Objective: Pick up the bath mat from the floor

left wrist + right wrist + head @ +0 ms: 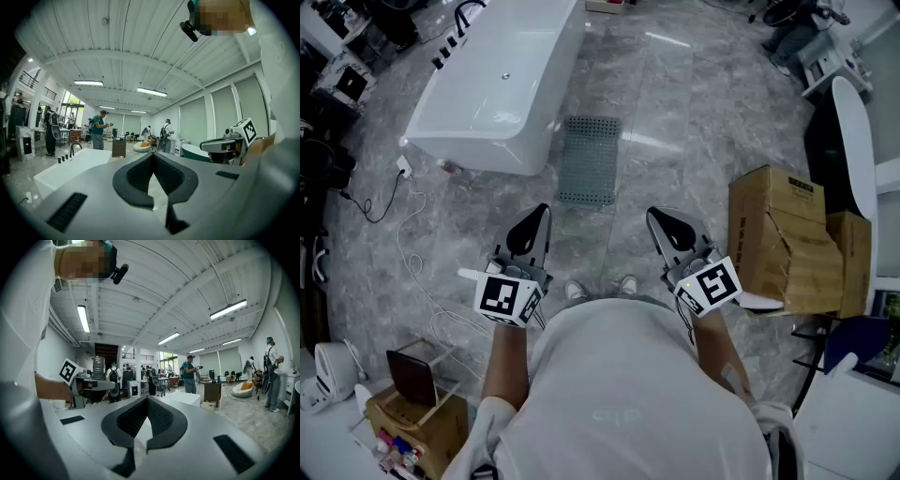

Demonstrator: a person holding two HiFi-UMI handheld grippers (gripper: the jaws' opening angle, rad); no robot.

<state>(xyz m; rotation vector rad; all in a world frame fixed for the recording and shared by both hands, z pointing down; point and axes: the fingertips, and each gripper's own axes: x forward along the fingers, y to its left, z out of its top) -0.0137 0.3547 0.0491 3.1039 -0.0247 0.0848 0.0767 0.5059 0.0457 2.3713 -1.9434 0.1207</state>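
From the head view, the grey bath mat [589,159] lies flat on the floor [703,103], far ahead, just right of the white bathtub [502,84]. In the left gripper view, the left gripper [153,155] has its jaws together with nothing between them. In the right gripper view, the right gripper [147,399] is likewise closed and empty.

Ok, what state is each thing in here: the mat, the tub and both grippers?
Grey perforated rectangular bath mat: flat on the floor beside the tub, untouched.
White bathtub: upright, empty.
Left gripper: jaws shut, nothing between them, held above the floor.
Right gripper: jaws shut, nothing between them, held above the floor.
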